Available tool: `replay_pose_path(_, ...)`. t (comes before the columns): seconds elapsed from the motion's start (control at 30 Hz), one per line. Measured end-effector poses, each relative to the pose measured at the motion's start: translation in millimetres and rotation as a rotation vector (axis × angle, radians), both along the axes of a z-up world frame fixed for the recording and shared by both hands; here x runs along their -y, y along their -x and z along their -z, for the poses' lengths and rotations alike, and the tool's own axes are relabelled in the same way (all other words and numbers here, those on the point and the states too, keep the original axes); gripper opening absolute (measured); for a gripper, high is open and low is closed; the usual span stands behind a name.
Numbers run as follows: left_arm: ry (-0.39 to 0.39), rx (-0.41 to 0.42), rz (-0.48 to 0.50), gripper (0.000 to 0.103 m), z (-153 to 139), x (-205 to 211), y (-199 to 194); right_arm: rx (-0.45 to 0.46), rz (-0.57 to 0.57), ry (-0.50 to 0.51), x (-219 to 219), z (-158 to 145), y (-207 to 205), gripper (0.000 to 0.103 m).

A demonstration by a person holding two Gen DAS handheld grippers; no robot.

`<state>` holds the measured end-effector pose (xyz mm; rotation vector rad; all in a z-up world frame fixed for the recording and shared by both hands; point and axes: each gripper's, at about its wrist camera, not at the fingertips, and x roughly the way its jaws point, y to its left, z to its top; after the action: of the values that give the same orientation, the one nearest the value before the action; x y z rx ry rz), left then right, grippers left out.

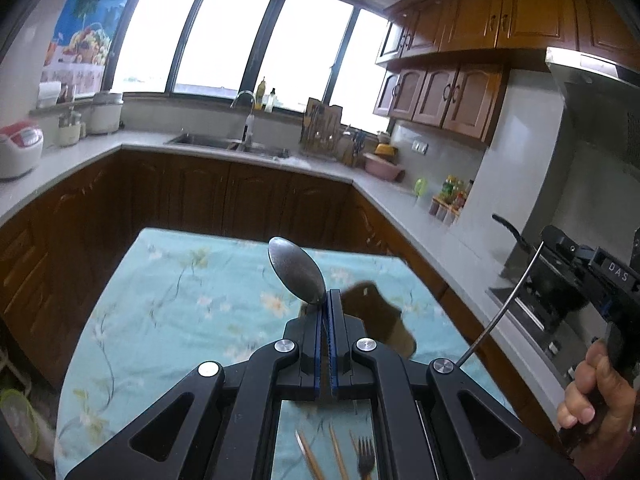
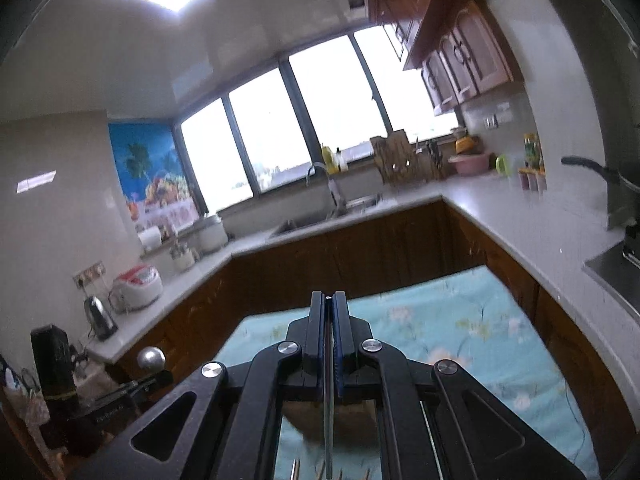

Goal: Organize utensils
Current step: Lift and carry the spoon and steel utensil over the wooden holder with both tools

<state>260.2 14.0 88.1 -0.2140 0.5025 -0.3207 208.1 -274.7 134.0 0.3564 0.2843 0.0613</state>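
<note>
1. My left gripper has its jaws pressed together on the neck of a metal spoon; the bowl sticks up and leans left past the fingertips, its back facing me.
2. My right gripper has its jaws clamped on a thin metal utensil held edge-on, a flat strip running down between the pads toward the camera. I cannot tell which kind of utensil it is from here.
3. In the left wrist view the right gripper shows at the right edge, held in a hand, with a slim metal handle slanting down and left from it.
4. In the right wrist view a round metal end shows low on the left, above a black gripper body; this looks like the spoon in my left gripper.
5. Below the left gripper, on the floral tablecloth, lie wooden chopsticks and a fork, close beside each other.
6. A brown object sits on the cloth just beyond the left fingertips; it is blurred and I cannot say what it is.
7. Around the table runs a kitchen counter with a sink, a rice cooker and a knife block.
</note>
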Motion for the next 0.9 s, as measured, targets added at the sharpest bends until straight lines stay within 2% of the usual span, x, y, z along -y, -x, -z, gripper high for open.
replay_pose_path(0.2,0.013,0.026,-0.024,0.001,9,12,-46,0.053,0.05,-0.005,10,-12,-32,0.003)
replay_pose_path(0.37,-0.001,0.018,-0.046,0.001,30,28,-83,0.058,0.07,-0.022,18,-4,-59,0.003)
replay_pose_path(0.6,-0.011,-0.072,-0.048,0.001,77,56,-132,0.014,0.074,-0.016,18,38,-85,0.003)
replay_pose_path(0.73,-0.021,-0.111,-0.045,0.001,92,65,-158,-0.03,0.069,-0.044,20,68,-91,0.003)
replay_pose_path(0.9,-0.044,-0.145,-0.045,0.001,105,71,-174,-0.069,0.064,-0.085,23,90,-95,0.004)
